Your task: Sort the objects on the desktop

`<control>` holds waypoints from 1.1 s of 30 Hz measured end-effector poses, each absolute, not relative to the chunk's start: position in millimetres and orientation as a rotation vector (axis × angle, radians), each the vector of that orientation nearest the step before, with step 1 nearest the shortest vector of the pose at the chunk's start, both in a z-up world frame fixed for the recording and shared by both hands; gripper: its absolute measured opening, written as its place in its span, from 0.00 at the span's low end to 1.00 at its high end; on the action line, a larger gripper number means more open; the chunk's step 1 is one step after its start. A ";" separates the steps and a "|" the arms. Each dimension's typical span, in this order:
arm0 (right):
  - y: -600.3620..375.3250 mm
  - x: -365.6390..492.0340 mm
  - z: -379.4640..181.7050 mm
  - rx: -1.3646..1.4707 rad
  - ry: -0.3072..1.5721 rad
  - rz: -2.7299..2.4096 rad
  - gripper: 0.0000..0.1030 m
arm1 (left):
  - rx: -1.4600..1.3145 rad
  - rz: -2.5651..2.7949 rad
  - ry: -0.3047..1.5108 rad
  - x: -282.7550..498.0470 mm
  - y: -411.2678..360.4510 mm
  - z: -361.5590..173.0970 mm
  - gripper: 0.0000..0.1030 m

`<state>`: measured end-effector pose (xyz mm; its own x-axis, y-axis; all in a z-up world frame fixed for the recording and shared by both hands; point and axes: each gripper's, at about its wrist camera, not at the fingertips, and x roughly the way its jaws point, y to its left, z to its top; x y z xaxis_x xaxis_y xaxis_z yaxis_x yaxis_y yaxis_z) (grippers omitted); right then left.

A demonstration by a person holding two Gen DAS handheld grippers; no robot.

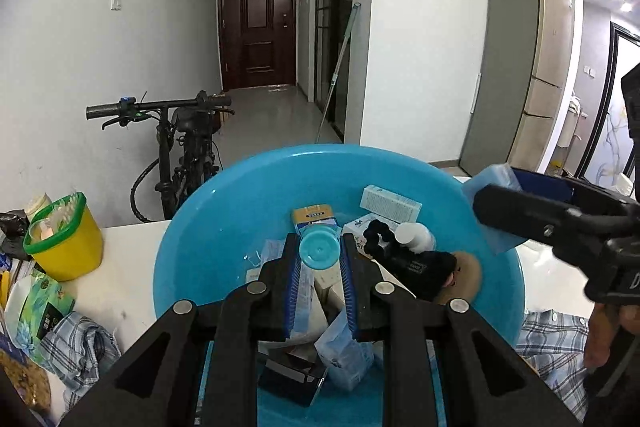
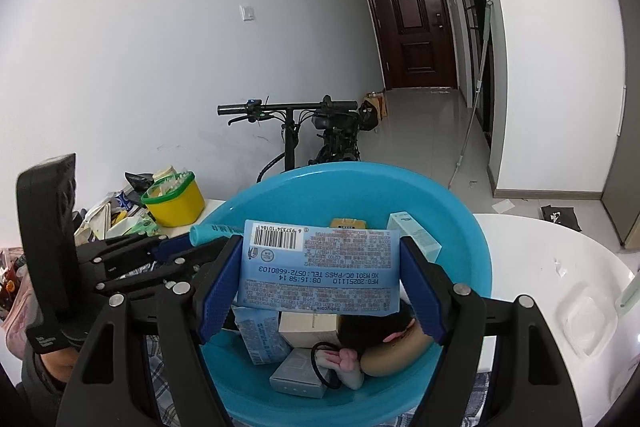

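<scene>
**deskbot_dan:** Both hands are busy. The right gripper [image 2: 320, 267] is clamped on a pale blue wipes pack [image 2: 320, 263], barcode side up, held above the blue basin [image 2: 460, 227]. The left gripper [image 1: 320, 259] is pinched on a tube with a teal cap [image 1: 319, 249], also over the basin [image 1: 200, 227].

**mara_k:** How do you reckon the pack handles?

**deskbot_dan:** Soft and light, I'd guess. It's a film pouch, so it gives under the pads and could slide if squeezed at one end. Gripping across the middle, like now, looks right. The tube seems stiffer, round and maybe slick, so taking it on the body just below the cap makes sense.

**mara_k:** What else is in there?

**deskbot_dan:** Small cartons, a white bottle [image 1: 414, 235], a black hair tie [image 1: 378, 233] and something dark and plush. Outside it: a yellow tub with a green rim [image 1: 66, 239] on the white table [image 1: 120, 259], plus checked cloth [image 1: 80, 339]. A bike [image 1: 188, 147] is parked by the wall.
</scene>
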<state>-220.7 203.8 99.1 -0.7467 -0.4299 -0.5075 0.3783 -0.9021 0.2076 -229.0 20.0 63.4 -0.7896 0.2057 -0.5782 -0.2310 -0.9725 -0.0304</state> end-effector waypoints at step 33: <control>209.1 -221.5 98.6 0.801 -0.104 -2.615 0.72 | -0.852 2.779 0.097 -213.8 19.7 81.7 0.20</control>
